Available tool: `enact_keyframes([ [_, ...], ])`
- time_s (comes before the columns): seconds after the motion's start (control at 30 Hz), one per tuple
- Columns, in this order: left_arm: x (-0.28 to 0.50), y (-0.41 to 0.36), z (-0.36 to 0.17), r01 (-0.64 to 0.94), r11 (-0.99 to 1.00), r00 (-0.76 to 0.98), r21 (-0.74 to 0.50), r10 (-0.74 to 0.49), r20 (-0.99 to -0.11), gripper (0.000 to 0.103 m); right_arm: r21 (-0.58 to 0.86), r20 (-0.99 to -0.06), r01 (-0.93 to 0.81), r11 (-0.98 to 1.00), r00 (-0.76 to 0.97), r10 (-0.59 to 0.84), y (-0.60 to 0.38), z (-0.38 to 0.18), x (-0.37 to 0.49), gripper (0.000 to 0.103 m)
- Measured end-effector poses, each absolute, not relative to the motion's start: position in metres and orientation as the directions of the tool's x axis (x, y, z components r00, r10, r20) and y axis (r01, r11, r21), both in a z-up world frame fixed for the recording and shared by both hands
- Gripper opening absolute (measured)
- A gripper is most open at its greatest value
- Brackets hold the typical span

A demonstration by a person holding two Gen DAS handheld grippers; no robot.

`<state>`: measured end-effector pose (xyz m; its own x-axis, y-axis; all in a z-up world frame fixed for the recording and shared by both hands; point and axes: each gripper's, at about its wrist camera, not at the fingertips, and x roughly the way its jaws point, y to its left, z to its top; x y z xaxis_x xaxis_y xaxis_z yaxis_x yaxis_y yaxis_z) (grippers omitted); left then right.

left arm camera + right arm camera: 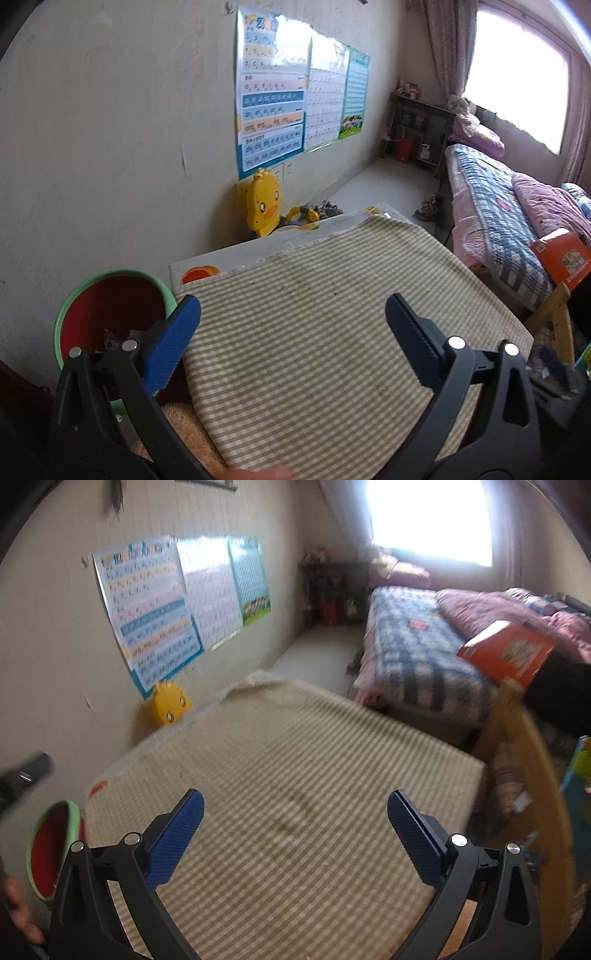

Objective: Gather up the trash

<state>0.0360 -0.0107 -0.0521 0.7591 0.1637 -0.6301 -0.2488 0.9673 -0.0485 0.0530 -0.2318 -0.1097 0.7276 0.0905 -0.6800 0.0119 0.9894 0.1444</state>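
Over the checked tablecloth (332,332), both grippers wide and empty; no trash visible on it.
Left gripper (291,317) beside red bin (110,314) holding scraps, right gripper (295,808) alongside; probably between pickups, next scouting for litter.

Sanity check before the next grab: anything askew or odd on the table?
The checked tablecloth sits crooked, leaving the printed plastic sheet bare along the wall side. No trash shows on it; scraps already lie in the green-rimmed bin. Both grippers are open and empty.

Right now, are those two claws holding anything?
Left gripper: open, holding nothing, above the checked cloth.
Right gripper: open, holding nothing.
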Motion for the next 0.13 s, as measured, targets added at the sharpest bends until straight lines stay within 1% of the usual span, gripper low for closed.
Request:
enact_keyframes([
  [0.1,0.037,-0.002,-0.059,-0.270,0.962,0.749,-0.044,0.181,-0.637,0.098,0.097,-0.714,-0.021,0.995,0.695,0.084,-0.234,-0.152,0.090,0.096],
  [0.13,0.037,0.001,-0.061,-0.274,0.961,0.746,-0.036,0.189,-0.639,0.098,0.097,-0.714,-0.021,0.995,0.695,0.084,-0.234,-0.152,0.090,0.096],
])
